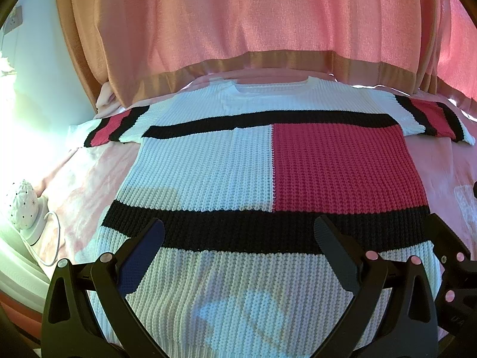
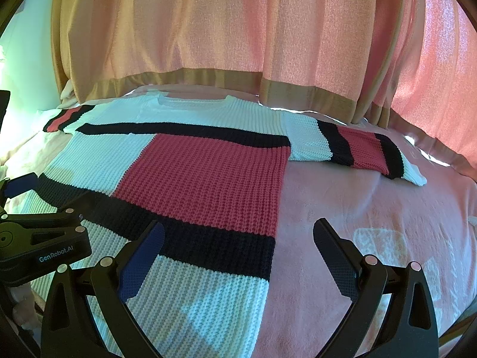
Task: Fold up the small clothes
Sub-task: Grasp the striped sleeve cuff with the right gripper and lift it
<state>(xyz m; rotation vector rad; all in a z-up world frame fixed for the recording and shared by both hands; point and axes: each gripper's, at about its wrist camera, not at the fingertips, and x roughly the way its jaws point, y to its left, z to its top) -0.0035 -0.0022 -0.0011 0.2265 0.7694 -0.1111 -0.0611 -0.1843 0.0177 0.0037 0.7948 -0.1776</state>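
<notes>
Chunky ribbed knit sweater (image 1: pixel 238 179) lies on a soft, matt pink blanket (image 2: pixel 372 208). Woven curtain (image 1: pixel 253 15) behind. Matt black plastic gripper fingers (image 1: pixel 337 253).

Black plastic left gripper (image 1: pixel 238 238), blue finger pad, silver screws, right gripper (image 2: pixel 238 238) alike, "GenRobot.AI" lettering, seemingly white
</notes>
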